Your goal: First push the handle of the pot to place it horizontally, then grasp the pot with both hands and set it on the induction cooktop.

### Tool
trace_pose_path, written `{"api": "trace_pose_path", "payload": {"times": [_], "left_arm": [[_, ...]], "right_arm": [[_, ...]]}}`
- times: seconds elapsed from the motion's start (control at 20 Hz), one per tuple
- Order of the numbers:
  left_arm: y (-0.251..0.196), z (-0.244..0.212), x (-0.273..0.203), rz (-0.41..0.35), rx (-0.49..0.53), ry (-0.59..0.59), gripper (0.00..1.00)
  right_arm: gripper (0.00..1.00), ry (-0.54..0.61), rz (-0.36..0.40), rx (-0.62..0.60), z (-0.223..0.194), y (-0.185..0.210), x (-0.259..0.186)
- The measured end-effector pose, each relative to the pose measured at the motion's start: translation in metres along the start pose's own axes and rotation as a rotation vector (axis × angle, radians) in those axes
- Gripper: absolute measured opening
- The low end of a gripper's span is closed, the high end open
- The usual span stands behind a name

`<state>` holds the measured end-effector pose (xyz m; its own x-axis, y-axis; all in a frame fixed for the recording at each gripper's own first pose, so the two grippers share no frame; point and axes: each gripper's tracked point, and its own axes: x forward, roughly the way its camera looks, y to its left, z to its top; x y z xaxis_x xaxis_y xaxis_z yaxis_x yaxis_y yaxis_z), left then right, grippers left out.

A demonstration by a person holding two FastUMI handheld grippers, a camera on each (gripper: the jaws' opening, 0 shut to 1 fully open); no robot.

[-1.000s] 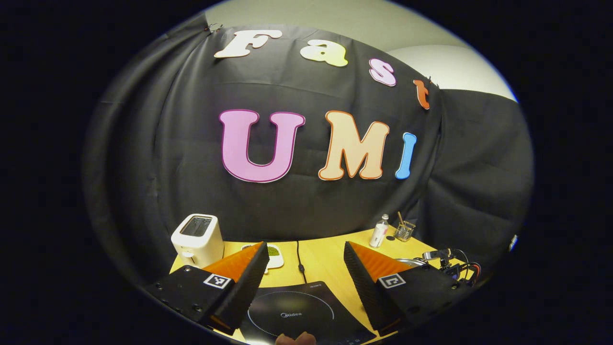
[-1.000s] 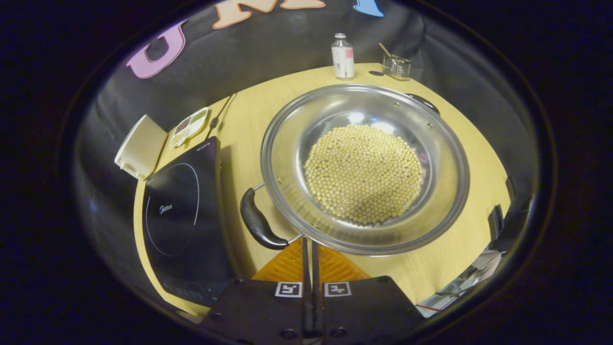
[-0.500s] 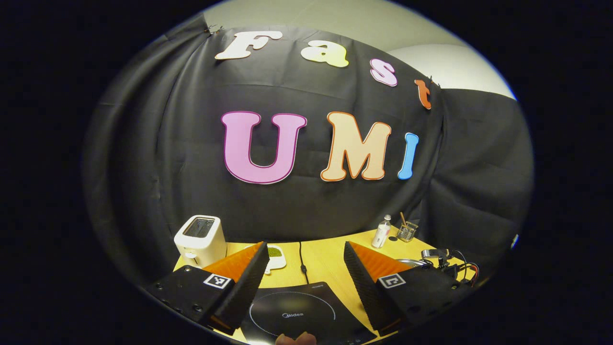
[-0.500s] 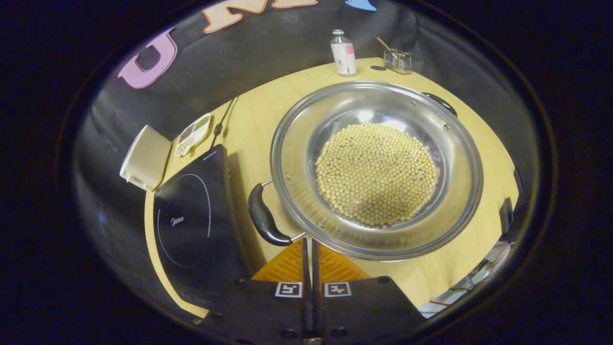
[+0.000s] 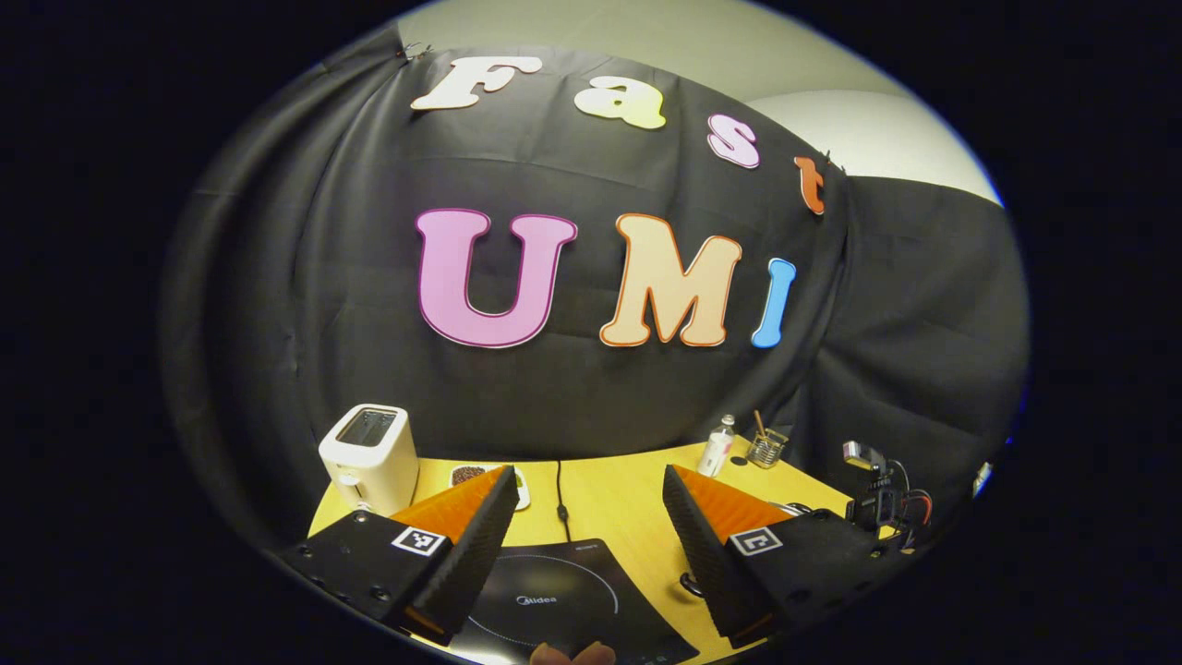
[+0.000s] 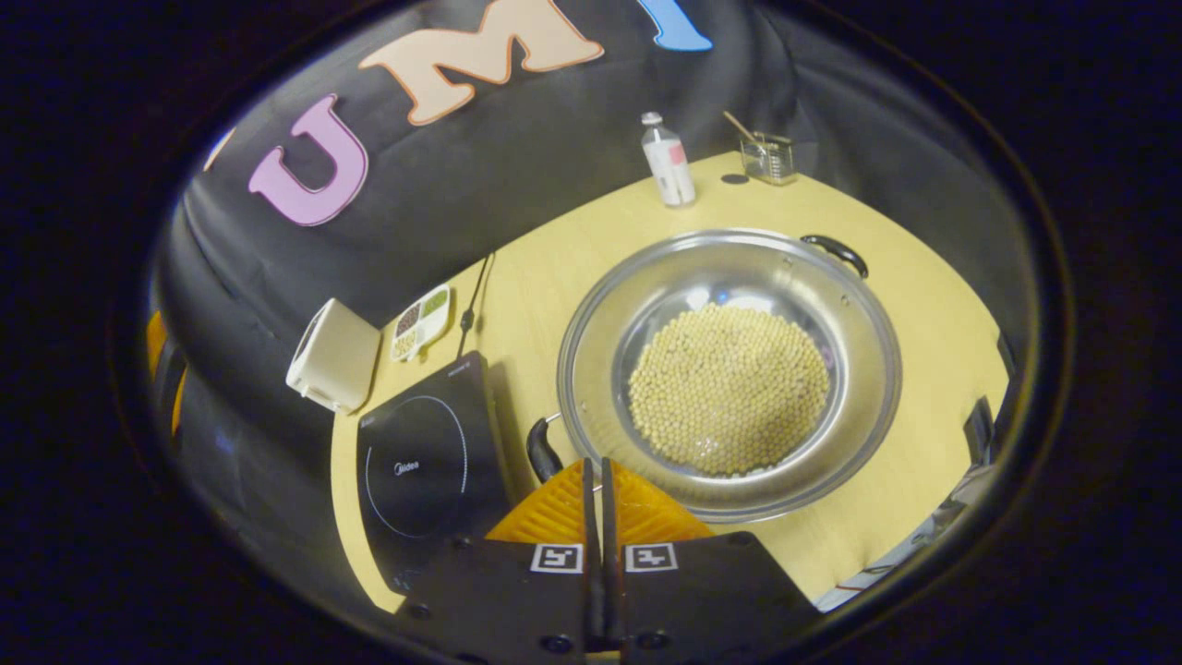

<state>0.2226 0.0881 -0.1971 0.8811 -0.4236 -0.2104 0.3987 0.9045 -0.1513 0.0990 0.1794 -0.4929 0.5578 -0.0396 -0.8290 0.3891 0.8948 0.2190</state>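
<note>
A wide steel pot [image 6: 591,332] filled with pale round beans [image 6: 729,388] stands on the wooden table, right of the black induction cooktop [image 6: 425,471]. Its near black handle [image 6: 541,453] sits just left of my right gripper [image 6: 596,466], which is shut with nothing between its fingers and hovers at the pot's near rim. The far handle [image 6: 836,251] sticks out at the opposite side. In the left gripper view my left gripper [image 5: 588,480] stands open above the cooktop [image 5: 545,600], with a bit of pot handle [image 5: 688,585] beside its right finger.
A white toaster [image 6: 334,356] and a small divided dish [image 6: 420,321] stand behind the cooktop, whose cord [image 6: 471,309] runs to the wall. A small bottle [image 6: 669,171] and a glass with a stick [image 6: 766,157] stand at the table's far edge.
My right gripper has drawn back and up from the pot, still shut, so the pot looks smaller and its near handle is partly behind the fingers. My left gripper shifted slightly and stays open.
</note>
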Motion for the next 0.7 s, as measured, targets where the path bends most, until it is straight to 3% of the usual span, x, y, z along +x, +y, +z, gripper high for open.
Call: {"api": "trace_pose_path", "payload": {"times": [0.2, 0.3, 0.5, 0.65, 0.7], "left_arm": [[-0.018, -0.019, 0.005, 0.004, -0.022, 0.056, 0.96], [-0.031, -0.032, 0.008, 0.02, -0.048, 0.095, 0.96], [-0.069, -0.06, 0.018, 0.031, -0.048, 0.18, 0.95], [-0.084, -0.075, 0.025, 0.114, -0.056, 0.232, 0.96], [-0.092, -0.08, 0.027, 0.133, -0.08, 0.24, 0.95]], "right_arm": [[0.02, -0.095, -0.034, -0.109, 0.037, -0.038, -0.008], [0.0, -0.125, -0.087, -0.181, 0.058, -0.066, -0.01], [0.13, -0.175, -0.108, -0.281, 0.098, -0.107, -0.011], [0.24, -0.168, -0.071, -0.351, 0.117, -0.123, -0.003], [0.33, -0.175, -0.057, -0.38, 0.122, -0.128, 0.0]]}}
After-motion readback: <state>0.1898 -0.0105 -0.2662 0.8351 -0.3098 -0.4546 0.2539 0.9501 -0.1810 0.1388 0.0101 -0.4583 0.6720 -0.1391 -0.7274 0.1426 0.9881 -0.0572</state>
